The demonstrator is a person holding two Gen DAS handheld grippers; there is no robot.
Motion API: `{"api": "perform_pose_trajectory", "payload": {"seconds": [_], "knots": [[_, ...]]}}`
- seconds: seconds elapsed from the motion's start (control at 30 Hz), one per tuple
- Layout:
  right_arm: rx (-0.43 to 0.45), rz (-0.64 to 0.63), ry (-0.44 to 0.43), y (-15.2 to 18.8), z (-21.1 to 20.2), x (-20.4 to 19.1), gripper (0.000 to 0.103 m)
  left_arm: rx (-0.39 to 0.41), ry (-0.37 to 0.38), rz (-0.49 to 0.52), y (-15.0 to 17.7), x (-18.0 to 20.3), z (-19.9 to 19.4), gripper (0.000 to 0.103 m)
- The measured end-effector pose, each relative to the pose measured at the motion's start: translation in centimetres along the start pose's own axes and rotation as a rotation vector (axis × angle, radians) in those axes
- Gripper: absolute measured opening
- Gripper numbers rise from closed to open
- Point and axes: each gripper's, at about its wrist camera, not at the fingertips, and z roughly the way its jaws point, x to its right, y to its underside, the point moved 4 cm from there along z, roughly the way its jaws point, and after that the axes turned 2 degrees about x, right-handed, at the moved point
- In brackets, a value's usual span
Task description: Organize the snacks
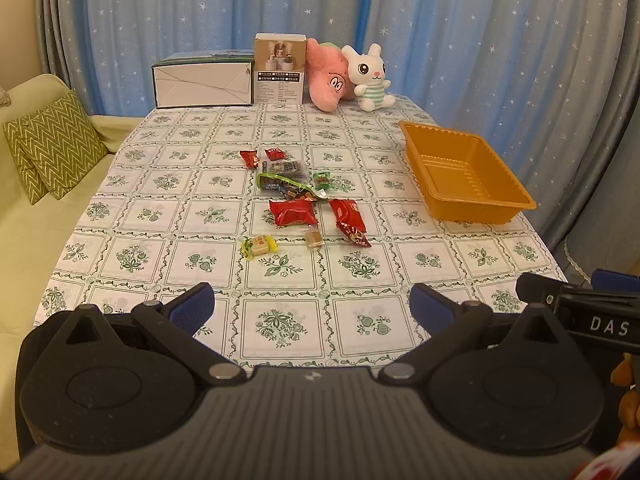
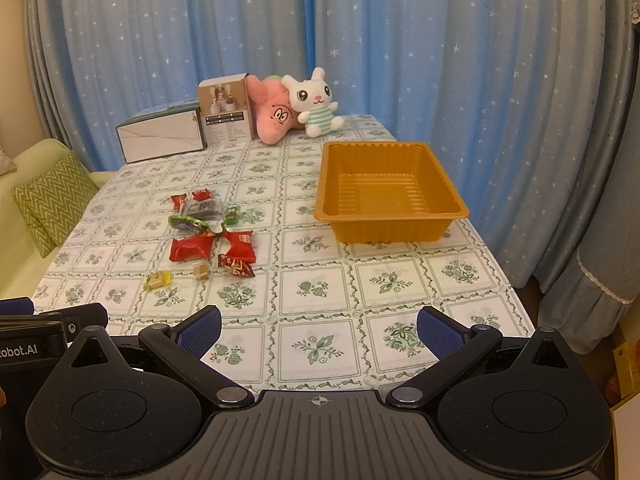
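Currently both jaws released, nothing gripped: left gripper (image 1: 312, 308) & right gripper (image 2: 318, 330) held back at near table edge. Snacks (image 1: 298, 200) scattered mid-table, left of orange tray (image 1: 472, 204). Tray empty, prob. the drop target.

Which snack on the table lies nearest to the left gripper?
The yellow-wrapped candy, alone at the pile's near left corner; the red packets lie farther back.

Small wrapped snacks (image 1: 298, 196), mostly red with some green and yellow, lie scattered mid-table. The orange plastic tray (image 1: 516, 194) sits empty, well apart, to their right.
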Motion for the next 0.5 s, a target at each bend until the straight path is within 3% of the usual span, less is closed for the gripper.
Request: {"api": "perform_pose_trajectory", "payload": {"seconds": [0.5], "knots": [[-0.003, 0.000, 0.000, 0.00, 0.05, 0.00, 0.103, 0.002, 0.001, 0.001, -0.07, 0.05, -0.02, 0.103]]}}
